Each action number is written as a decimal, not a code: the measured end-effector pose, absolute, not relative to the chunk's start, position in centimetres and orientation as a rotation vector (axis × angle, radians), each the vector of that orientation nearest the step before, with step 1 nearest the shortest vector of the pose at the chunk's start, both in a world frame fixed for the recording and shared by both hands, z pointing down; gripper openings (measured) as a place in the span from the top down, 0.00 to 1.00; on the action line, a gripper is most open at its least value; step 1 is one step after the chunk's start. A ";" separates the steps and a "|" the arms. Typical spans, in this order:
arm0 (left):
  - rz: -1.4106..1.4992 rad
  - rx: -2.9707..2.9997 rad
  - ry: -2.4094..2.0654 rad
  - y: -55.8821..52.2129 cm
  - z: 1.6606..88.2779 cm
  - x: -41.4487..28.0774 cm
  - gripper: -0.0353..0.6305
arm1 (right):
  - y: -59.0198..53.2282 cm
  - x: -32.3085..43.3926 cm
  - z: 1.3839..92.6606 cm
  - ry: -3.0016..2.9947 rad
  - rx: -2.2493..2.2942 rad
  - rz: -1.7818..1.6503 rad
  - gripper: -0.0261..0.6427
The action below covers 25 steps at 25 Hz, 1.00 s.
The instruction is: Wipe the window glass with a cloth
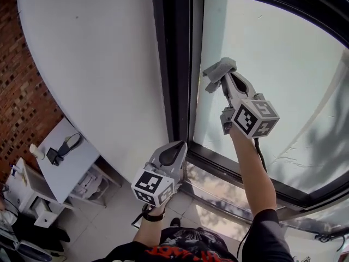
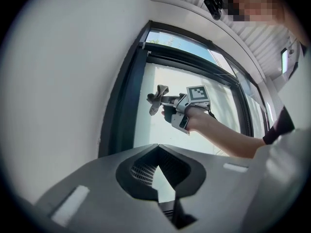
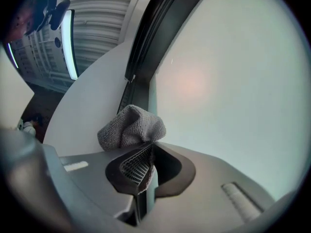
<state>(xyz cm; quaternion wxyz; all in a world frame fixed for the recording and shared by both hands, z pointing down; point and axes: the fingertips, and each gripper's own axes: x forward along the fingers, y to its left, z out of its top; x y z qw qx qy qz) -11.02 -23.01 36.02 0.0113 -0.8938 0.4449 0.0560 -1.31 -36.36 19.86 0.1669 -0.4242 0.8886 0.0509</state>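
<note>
My right gripper (image 1: 217, 79) is raised against the window glass (image 1: 283, 64) near its left edge, shut on a crumpled grey cloth (image 1: 220, 69). In the right gripper view the cloth (image 3: 131, 127) bunches out past the jaw tips, close to the pale glass (image 3: 233, 81). The left gripper view shows the same cloth (image 2: 158, 95) hanging from the right gripper (image 2: 167, 100) in front of the pane (image 2: 160, 125). My left gripper (image 1: 180, 144) is held lower, by the frame's bottom left corner, with its jaws together and nothing between them (image 2: 156, 147).
A dark window frame (image 1: 174, 64) runs up the glass's left side and a dark lower rail (image 1: 234, 168) crosses beneath it. A white wall (image 1: 92, 53) lies to the left, then brick (image 1: 22, 91). Far below left stands a white table (image 1: 68, 168) with small items.
</note>
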 end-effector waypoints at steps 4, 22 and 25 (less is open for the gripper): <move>0.154 -2.883 1.197 -24.1 36.3 -5.9 0.96 | -34.2 4.2 19.1 2.470 -1.281 0.181 0.94; 0.083 -3.086 0.505 -18.6 36.7 16.1 0.96 | -21.3 34.0 19.2 2.066 -1.945 0.388 0.94; 0.070 -3.098 0.459 -18.0 36.9 17.7 0.96 | -19.4 37.7 19.7 2.005 -2.007 0.368 0.94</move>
